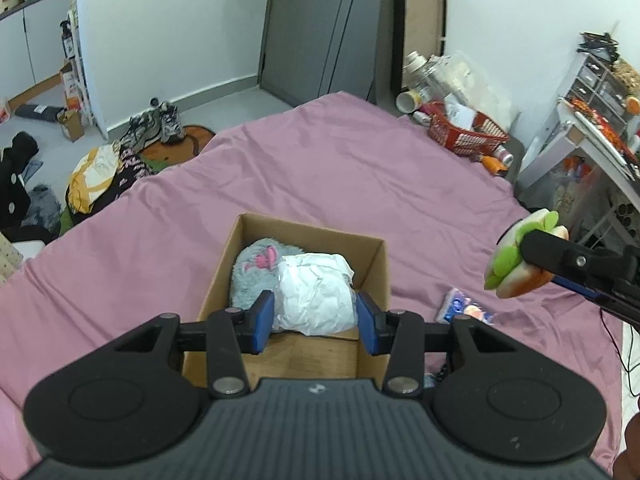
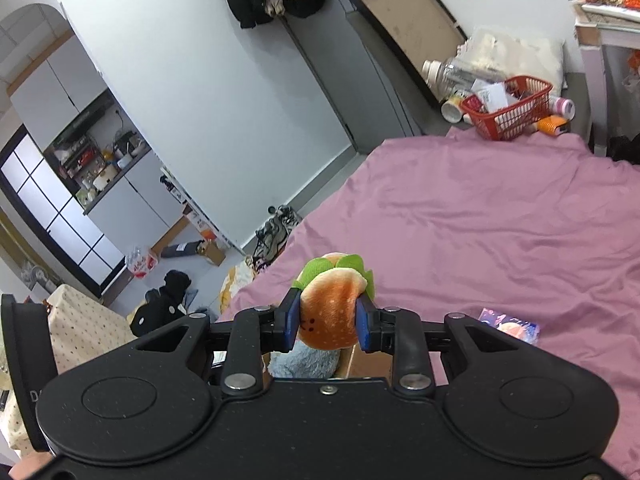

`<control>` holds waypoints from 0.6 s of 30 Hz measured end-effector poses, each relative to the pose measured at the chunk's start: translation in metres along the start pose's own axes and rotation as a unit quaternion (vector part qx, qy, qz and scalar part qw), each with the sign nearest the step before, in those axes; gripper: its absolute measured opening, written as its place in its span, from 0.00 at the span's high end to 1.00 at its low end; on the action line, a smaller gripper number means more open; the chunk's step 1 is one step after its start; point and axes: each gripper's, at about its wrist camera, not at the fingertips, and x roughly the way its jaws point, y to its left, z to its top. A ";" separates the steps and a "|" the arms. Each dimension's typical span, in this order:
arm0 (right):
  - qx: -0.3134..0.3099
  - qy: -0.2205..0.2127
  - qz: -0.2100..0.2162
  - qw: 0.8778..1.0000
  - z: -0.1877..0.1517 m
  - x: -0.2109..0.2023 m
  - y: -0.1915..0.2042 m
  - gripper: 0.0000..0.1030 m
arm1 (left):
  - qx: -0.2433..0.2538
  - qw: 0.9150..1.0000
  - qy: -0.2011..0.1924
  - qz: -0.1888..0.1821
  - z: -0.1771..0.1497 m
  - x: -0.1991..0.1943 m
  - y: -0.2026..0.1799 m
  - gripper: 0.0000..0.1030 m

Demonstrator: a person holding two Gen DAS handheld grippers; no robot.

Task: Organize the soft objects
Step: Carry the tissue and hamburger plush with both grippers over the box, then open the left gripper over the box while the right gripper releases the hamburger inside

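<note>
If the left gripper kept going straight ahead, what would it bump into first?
Most likely the white crumpled bundle lying in the cardboard box. The open left gripper points right at it, with the grey plush beside it. Depth is hard to judge.

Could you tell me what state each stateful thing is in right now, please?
cardboard box: open-topped, upright on the bed.
grey plush: lying inside the box.
white bundle: inside the box, between the fingers.
left gripper: open around the bundle.
burger plush: held off the bed.
right gripper: shut on the burger plush.
</note>
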 end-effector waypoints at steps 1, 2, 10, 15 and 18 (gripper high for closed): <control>-0.001 0.004 0.001 1.000 -0.002 0.003 0.001 0.73 | -0.001 1.000 0.002 0.001 0.000 0.004 0.001 0.58; -0.001 0.009 0.001 1.000 -0.003 0.008 0.001 0.73 | -0.001 1.000 0.004 0.002 0.000 0.007 0.002 0.58; 0.007 0.047 -0.005 0.999 -0.013 0.042 -0.002 0.73 | -0.016 0.999 0.038 0.027 -0.006 0.043 0.017 0.58; 0.007 0.059 -0.004 0.998 -0.014 0.058 0.001 0.73 | -0.011 0.998 0.059 0.036 -0.015 0.056 0.026 0.58; 0.006 0.068 -0.002 0.998 -0.017 0.066 0.002 0.73 | -0.018 0.997 0.066 0.042 -0.017 0.062 0.033 0.58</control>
